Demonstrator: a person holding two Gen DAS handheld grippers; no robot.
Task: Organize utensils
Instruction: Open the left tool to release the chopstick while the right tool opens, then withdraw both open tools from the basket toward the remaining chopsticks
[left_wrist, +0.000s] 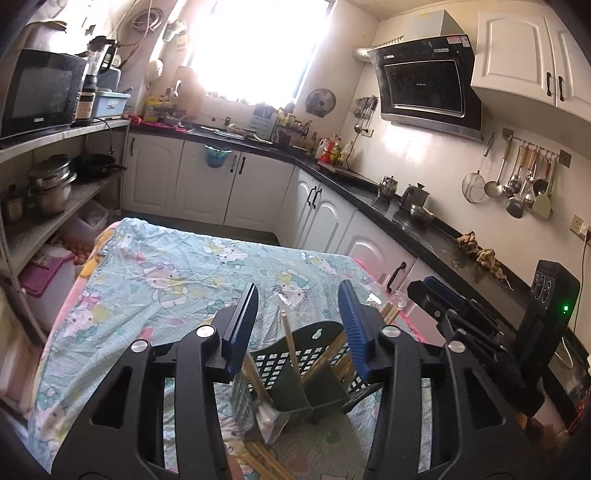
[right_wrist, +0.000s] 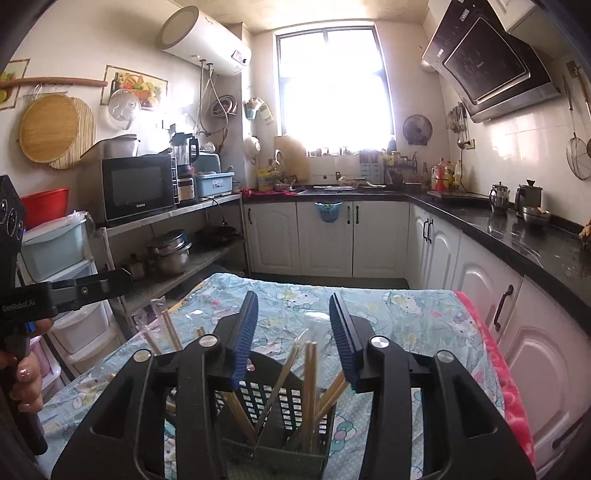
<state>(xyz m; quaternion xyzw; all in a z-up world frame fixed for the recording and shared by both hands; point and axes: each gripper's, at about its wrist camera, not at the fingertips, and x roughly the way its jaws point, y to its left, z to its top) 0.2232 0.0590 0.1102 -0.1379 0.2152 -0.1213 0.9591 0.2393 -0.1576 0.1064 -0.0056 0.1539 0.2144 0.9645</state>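
While both the left claw (left_wrist: 298, 325) and right claw (right_wrist: 293, 338) hang spread and empty above the green utensil caddy (right_wrist: 275, 424), either could knock its leaning chopsticks (right_wrist: 309, 384) and tip it.

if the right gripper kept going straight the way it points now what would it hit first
Most likely the bare cartoon-print tablecloth past the green utensil basket. The right gripper stands open over the chopsticks, angled slightly down, and should clear them, though depth is unclear.

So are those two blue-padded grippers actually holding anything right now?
Nothing is held. The left gripper and right gripper both stand open above the dark green slotted plastic utensil holder, with wooden chopsticks standing loose inside.
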